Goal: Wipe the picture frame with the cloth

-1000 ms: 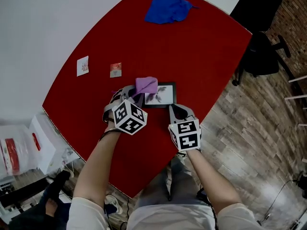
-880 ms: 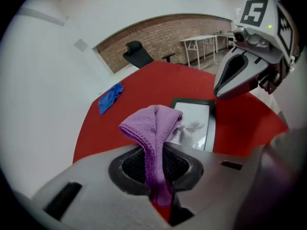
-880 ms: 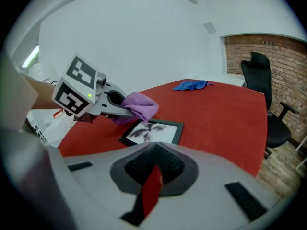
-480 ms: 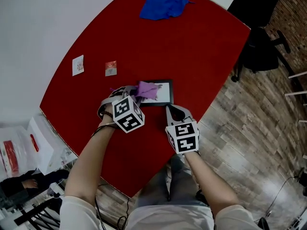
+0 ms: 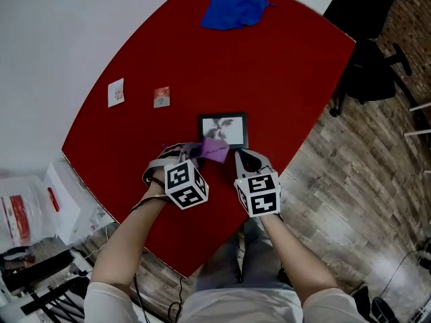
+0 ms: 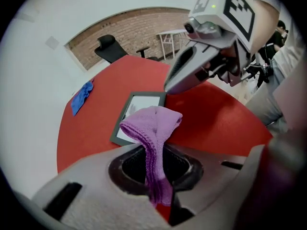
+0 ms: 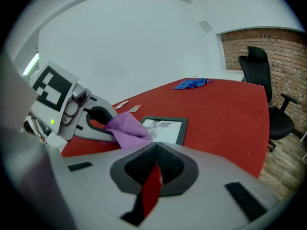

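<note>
A black picture frame (image 5: pixel 223 130) with a pale print lies flat on the red table (image 5: pixel 283 79). My left gripper (image 5: pixel 194 155) is shut on a purple cloth (image 5: pixel 214 150), which bunches over the frame's near edge. In the left gripper view the cloth (image 6: pixel 154 126) rises out of the shut jaws, with the frame (image 6: pixel 138 110) just beyond it. My right gripper (image 5: pixel 242 156) is shut with nothing in it, its tip by the frame's near right corner. From the right gripper view, the frame (image 7: pixel 165 127) and cloth (image 7: pixel 125 128) lie just ahead.
A crumpled blue cloth (image 5: pixel 236 7) lies at the table's far side. Two small cards (image 5: pixel 116 92) (image 5: pixel 161 97) sit to the left of the frame. A black office chair (image 5: pixel 370 66) stands on the wooden floor to the right. The table's near edge is close behind both grippers.
My left gripper has drawn the purple cloth back across the frame toward me, from the frame's middle to its near edge. Most of the print now shows. The right gripper has barely moved.
</note>
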{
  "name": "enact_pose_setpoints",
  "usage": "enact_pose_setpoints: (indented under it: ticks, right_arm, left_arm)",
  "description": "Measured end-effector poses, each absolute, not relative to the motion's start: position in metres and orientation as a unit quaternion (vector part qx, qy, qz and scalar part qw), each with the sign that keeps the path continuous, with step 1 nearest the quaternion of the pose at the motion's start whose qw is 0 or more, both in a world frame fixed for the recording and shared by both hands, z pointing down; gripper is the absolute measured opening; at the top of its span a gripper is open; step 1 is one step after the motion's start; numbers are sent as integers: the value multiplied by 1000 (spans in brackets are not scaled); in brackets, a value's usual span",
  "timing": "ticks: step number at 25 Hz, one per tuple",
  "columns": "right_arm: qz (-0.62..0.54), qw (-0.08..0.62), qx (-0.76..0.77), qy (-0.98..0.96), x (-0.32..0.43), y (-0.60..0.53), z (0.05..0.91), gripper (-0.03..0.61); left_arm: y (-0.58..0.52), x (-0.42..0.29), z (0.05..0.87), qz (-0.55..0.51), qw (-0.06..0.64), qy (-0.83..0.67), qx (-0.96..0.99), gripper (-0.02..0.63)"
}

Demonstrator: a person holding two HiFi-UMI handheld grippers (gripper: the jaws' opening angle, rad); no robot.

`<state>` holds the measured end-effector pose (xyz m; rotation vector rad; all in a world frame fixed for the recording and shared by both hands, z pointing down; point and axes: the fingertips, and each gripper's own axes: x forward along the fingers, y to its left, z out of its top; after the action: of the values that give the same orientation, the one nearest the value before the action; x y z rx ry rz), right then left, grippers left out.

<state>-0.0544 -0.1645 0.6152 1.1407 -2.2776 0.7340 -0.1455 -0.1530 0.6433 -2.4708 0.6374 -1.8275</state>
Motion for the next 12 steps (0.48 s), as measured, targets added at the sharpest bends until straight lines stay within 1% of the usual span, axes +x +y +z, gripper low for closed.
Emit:
enact_pose_setpoints:
  ticks: [6, 12]
  right_arm:
    - [272, 253, 423, -827, -38, -154, 617, 3]
    - [276, 251, 432, -821, -24, -152, 618, 3]
  left_arm:
    - [-208, -126, 646, -592, 25, 197, -781, 57]
    - [-260, -129, 648, -611, 46, 203, -764, 57]
